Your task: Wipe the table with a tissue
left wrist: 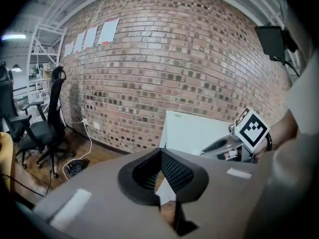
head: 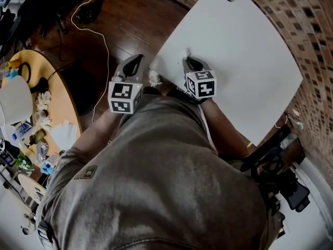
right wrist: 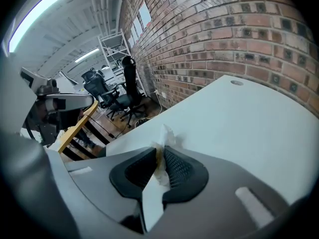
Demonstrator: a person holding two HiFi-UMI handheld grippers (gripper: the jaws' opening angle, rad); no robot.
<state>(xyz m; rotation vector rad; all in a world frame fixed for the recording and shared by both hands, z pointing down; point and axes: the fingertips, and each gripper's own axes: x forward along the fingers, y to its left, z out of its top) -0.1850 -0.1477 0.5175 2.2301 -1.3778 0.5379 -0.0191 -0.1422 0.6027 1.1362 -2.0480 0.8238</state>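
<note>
The white table (head: 234,51) fills the upper right of the head view. My right gripper (head: 190,61) rests over its near-left part, shut on a white tissue (head: 187,52). In the right gripper view the crumpled, brown-stained tissue (right wrist: 167,136) sticks out past the pinched jaws of the right gripper (right wrist: 160,151), just above the table (right wrist: 234,118). My left gripper (head: 134,61) hangs over the dark floor, just left of the table's corner. Its jaws are shut with nothing between them (left wrist: 159,153). From there the right gripper (left wrist: 205,152) shows against the table (left wrist: 192,131).
A small white crumpled wad (head: 154,78) sits by the table's near corner between the grippers. A round wooden table (head: 57,103) with clutter stands to the left. A white cable (head: 101,40) runs over the floor. Office chairs (left wrist: 45,128) and a brick wall (left wrist: 174,59) lie beyond.
</note>
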